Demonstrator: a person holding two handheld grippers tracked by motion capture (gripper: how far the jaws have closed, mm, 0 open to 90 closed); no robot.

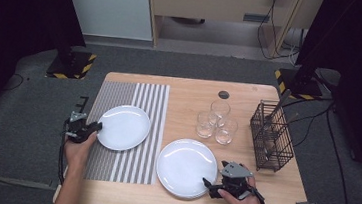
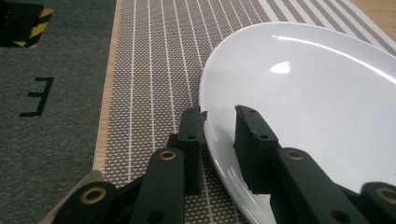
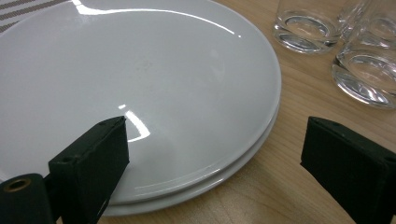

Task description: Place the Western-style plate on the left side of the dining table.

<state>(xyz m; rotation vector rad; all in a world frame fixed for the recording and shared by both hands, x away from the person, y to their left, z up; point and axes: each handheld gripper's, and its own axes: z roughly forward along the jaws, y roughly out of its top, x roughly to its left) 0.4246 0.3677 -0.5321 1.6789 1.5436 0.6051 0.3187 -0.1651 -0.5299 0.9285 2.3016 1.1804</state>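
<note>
The white plate (image 2: 303,107) on the striped mat (image 2: 159,60) is straddled at its near rim by the left gripper (image 2: 219,116), not yet pinched, and is judged hard, slippery and breakable, while the right gripper (image 3: 215,144) is held wide open.

A lab or test room set up for recording was suggested, not a home. The wooden table (image 1: 195,91) was ringed by grey carpet (image 1: 15,131); beyond it, stand bases edged with yellow-black hazard tape (image 1: 72,64) were seen, cables (image 1: 268,37) were trailed under a desk, and black curtains (image 1: 22,6) were hung at both sides.
</note>
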